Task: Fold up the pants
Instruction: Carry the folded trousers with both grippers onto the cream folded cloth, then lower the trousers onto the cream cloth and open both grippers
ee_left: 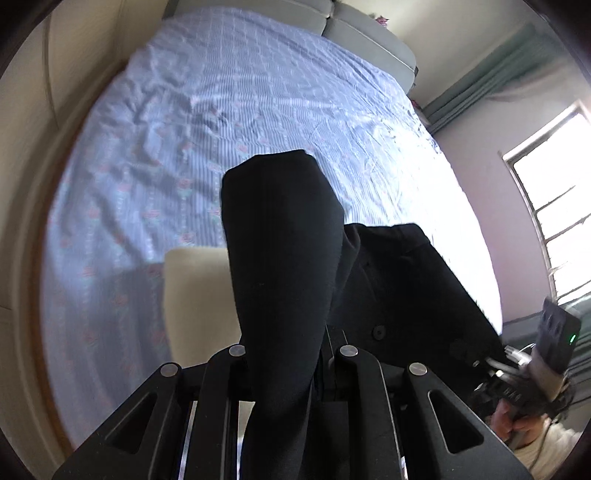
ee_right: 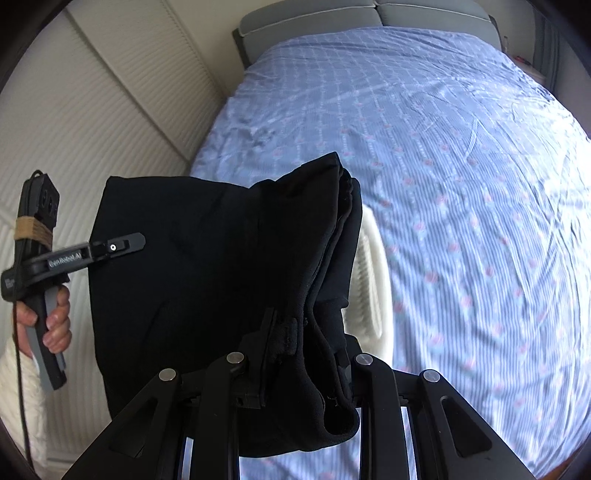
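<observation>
Black pants [ee_left: 280,240] hang bunched in the air above the bed, stretched between both grippers. In the left wrist view my left gripper [ee_left: 291,354] is shut on a fold of them, and the cloth drapes over its fingers and hides the tips. My right gripper [ee_left: 465,350] grips the same pants at the lower right, near a button. In the right wrist view the pants [ee_right: 221,258] fill the middle. My right gripper [ee_right: 303,343] is shut on their thick edge. My left gripper [ee_right: 122,245], held in a hand, clamps the left edge.
A bed with a blue striped sheet [ee_left: 221,110] [ee_right: 461,166] lies below and ahead, with a grey headboard [ee_right: 369,14] at its far end. A cream ribbed object [ee_right: 373,277] [ee_left: 195,295] shows just behind the pants. Pale wardrobe doors [ee_right: 110,110] stand left; a window [ee_left: 546,206] is right.
</observation>
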{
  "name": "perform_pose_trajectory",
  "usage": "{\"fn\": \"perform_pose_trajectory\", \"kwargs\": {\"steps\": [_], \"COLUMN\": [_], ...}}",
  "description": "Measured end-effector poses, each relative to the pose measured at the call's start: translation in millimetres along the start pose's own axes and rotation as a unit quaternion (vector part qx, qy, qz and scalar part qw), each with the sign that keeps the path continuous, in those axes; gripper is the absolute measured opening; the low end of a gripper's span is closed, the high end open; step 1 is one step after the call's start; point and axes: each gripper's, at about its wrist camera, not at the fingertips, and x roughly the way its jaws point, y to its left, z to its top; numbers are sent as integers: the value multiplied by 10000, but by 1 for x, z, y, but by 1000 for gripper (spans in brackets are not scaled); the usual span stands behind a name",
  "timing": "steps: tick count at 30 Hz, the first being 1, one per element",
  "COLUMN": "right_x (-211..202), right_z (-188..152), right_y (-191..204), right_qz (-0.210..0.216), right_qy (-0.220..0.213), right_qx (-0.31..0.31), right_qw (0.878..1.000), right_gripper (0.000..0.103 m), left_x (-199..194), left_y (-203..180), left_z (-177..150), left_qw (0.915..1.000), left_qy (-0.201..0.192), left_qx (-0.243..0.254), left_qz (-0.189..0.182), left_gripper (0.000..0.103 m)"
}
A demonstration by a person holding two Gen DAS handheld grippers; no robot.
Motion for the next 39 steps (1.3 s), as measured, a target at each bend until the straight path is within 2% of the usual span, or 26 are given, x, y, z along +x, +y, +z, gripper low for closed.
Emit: {"fn": "perform_pose_trajectory", "kwargs": {"steps": [3, 8, 10, 13, 14, 15, 16, 17, 20, 21, 23, 27, 30, 33, 36, 39], "right_x": [21, 69, 80, 96, 100, 100, 99, 100, 87, 81, 66, 25, -18, -65, -111, -148], "right_z": [9, 5, -4, -13, -15, -18, -20, -21, -23, -24, -26, -32, -39, -50, -65, -79], "right_y": [-8, -20, -24, -32, -35, -38, -41, -42, -43, -43, -49, -67, -77, -83, -97, -117], "right_qz": [-132, -232, -288, -291, -288, -349, -508, -720, -1258, -1361, -1371, -1055, -808, -768, -766, -654], "right_qy": [26, 430, 541, 878, 986, 1066, 1122, 1146, 958, 921, 809, 540, 184, -228, -522, -697], "right_qx": [87, 407, 495, 711, 779, 830, 850, 819, 607, 542, 488, 496, 316, 8, -94, -13], "right_qw": [9999, 9980, 9969, 9932, 9916, 9902, 9887, 9874, 9856, 9849, 9860, 9917, 9961, 9968, 9957, 9954], "right_gripper": [24, 25, 27, 33, 37, 43, 47, 56, 61, 65, 66, 66, 74, 83, 87, 87], "left_x": [29, 68, 73, 71, 69, 60, 52, 45, 22, 14, -1, -28, -38, -42, -47, -51], "left_y": [15, 37, 41, 37, 35, 31, 28, 24, 1, -8, -24, -66, -108, -151, -197, -242], "left_z": [15, 18, 16, 13, 13, 14, 16, 16, 6, -1, -16, -51, -86, -116, -145, -168], "left_qw": [9998, 9972, 9958, 9909, 9881, 9811, 9725, 9651, 9535, 9508, 9504, 9473, 9420, 9391, 9427, 9474], "left_qy": [176, 620, 682, 644, 569, 373, 139, -39, -295, -363, -435, -669, -843, -931, -993, -1008], "left_qx": [-114, -158, -99, 144, 205, 310, 388, 453, 870, 955, 1010, 1111, 1406, 1627, 1643, 1488], "left_qz": [-29, 387, 606, 1174, 1416, 1873, 2290, 2580, 2869, 2926, 2909, 2931, 2930, 2881, 2729, 2649], "left_gripper": [17, 20, 30, 43, 45, 46, 55, 64, 65, 66, 71, 80, 83, 83, 85, 88]}}
